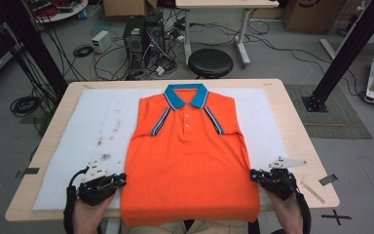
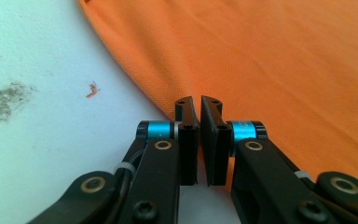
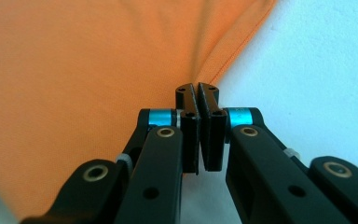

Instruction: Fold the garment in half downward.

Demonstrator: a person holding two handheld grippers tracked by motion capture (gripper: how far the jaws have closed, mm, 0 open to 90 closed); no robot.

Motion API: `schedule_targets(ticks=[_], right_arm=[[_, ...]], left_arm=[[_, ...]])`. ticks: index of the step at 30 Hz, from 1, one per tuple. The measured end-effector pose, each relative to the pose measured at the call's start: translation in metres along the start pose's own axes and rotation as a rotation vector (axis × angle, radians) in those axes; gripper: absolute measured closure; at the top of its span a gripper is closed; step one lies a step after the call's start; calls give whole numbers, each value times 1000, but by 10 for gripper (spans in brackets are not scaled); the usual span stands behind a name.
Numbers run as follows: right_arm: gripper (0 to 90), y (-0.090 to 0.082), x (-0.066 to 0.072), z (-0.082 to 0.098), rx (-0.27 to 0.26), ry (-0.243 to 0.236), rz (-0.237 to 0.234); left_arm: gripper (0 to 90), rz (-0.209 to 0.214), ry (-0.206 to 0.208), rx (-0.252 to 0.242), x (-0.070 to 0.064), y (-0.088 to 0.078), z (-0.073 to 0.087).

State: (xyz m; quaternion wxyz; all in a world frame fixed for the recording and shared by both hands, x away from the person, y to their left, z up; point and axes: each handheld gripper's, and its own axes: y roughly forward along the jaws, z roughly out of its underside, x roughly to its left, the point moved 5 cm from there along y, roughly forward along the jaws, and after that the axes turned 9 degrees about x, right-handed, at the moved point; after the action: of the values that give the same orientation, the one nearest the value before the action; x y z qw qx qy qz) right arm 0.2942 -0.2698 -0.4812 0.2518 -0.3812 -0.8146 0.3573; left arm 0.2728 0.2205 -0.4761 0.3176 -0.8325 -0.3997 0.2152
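An orange polo shirt (image 1: 190, 156) with a blue collar lies flat, front up, on a white mat (image 1: 92, 122), its hem toward the table's near edge. My left gripper (image 1: 123, 180) is at the shirt's lower left side edge. In the left gripper view my left gripper (image 2: 199, 105) is shut on the shirt (image 2: 284, 60), whose cloth puckers into the jaw tips. My right gripper (image 1: 253, 174) is at the lower right side edge. In the right gripper view my right gripper (image 3: 197, 91) pinches the seam of the shirt (image 3: 74, 70) the same way.
The mat covers most of the wooden table (image 1: 297, 146) and bears dark stains (image 1: 104, 146) left of the shirt. A small red thread (image 2: 92, 90) lies on the mat by the left gripper. Beyond the far edge stand a black stool (image 1: 210, 62), computers and cables.
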Motion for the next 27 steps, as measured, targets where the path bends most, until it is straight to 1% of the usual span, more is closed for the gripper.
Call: schedule_targets(ticks=[2,3,4,5,7,9,10,13,14,15,16,18,20,21,22,23,24,25,26,27], right_arm=[[886,-3,-1,2,-2,-5,-6],[887,-4,0,4,0,1,-11],[887,-4,0,4,0,1,-11],[887,-6,0,7,1,2,-26],[886,-7,0,9,3,3,-33],[886,-9,0,14,8,-5,-37],[886,-10,1,16,12,0,-41],[884,-15,3,24,11,0,-44],[884,-15,3,24,11,0,-44],[885,-18,5,28,15,6,-46],[885,-18,5,28,15,6,-46],[883,-23,8,34,21,2,-50],[874,-24,8,36,25,6,-51],[768,-25,7,36,18,14,-42],[768,-25,7,36,18,14,-42],[753,-25,5,36,14,24,-31],[724,-25,3,34,3,27,-27],[665,-25,0,31,-8,38,-15],[656,-24,-1,27,-17,42,0],[644,-22,-4,21,-16,31,27]], left_arm=[[853,25,4,-2,1,-4,1],[853,35,5,-4,2,-6,2],[853,46,6,-6,1,-7,3],[853,57,9,-5,1,-9,4],[853,79,16,0,-1,-12,6],[852,102,19,5,-3,-14,8],[852,112,18,8,-4,-16,9],[852,125,25,13,-8,-18,13],[852,130,29,20,-10,-19,15],[852,137,33,30,-12,-19,17],[852,136,36,38,-14,-19,19],[850,144,32,46,-17,-21,22],[845,144,35,39,-17,-23,21],[786,141,28,31,-16,-24,20],[786,123,27,17,-14,-24,17],[699,99,13,-3,-11,-24,13],[648,78,0,-18,-7,-24,9],[619,60,-10,-31,-4,-23,5],[573,38,-21,-44,-2,-22,2],[538,20,-27,-47,1,-19,-1]])
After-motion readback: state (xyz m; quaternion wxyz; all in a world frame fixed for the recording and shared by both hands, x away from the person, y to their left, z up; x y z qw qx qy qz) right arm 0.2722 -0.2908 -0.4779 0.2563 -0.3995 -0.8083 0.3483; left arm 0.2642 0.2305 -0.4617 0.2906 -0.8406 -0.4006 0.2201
